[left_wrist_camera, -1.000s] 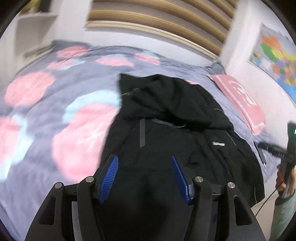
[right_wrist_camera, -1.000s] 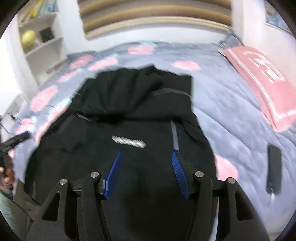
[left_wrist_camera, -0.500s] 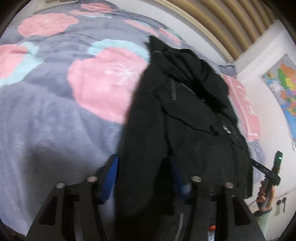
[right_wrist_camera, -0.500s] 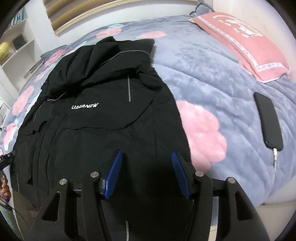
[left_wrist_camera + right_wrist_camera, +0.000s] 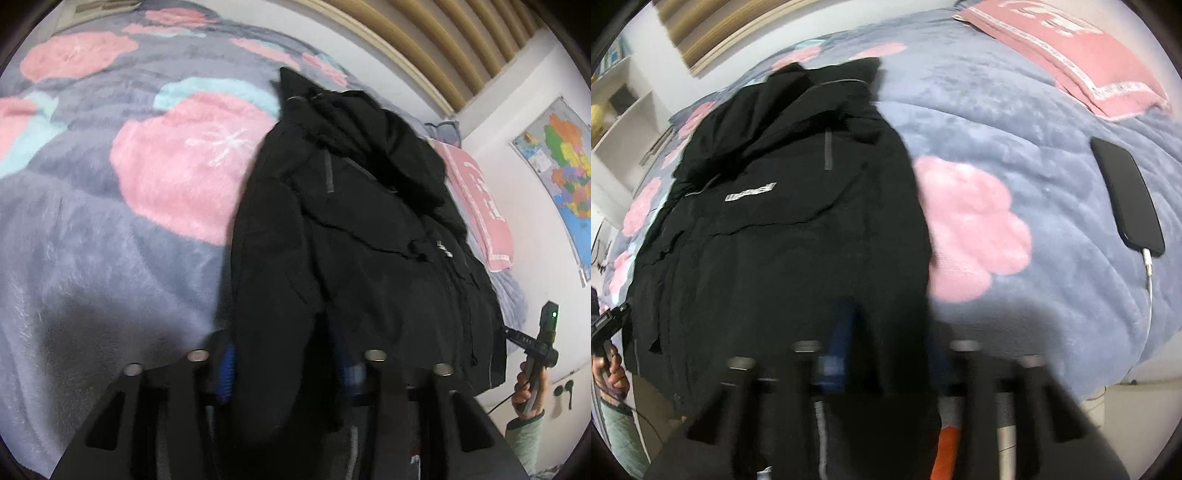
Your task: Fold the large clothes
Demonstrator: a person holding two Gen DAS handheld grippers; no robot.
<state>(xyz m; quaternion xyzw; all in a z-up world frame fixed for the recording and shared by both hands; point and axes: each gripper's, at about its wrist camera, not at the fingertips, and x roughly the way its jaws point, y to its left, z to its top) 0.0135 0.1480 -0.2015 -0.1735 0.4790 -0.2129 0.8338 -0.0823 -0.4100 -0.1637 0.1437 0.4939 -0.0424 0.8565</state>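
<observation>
A black hooded jacket [image 5: 369,240] lies lengthwise on the bed, hood at the far end and hem hanging over the near edge. My left gripper [image 5: 284,369] is at the hem's left corner. Its jaws are closing, and a thick fold of black cloth fills the gap between the blue pads [image 5: 226,373]. In the right wrist view the jacket [image 5: 775,240] shows a white chest logo. My right gripper [image 5: 886,350] is at the hem's right corner, blurred, its jaws closing with cloth between the pads [image 5: 839,343].
The bed has a fluffy grey-blue blanket [image 5: 1015,129] with pink flowers. A black phone [image 5: 1126,199] on a white cable lies right of the jacket. A pink pillow [image 5: 1071,48] lies at the far right. A person's hand [image 5: 528,387] holds the other gripper's handle.
Both grippers came down to the jacket's near hem and narrowed from wide open onto the cloth. The views tilted down toward the bed edge. The jacket itself has not shifted.
</observation>
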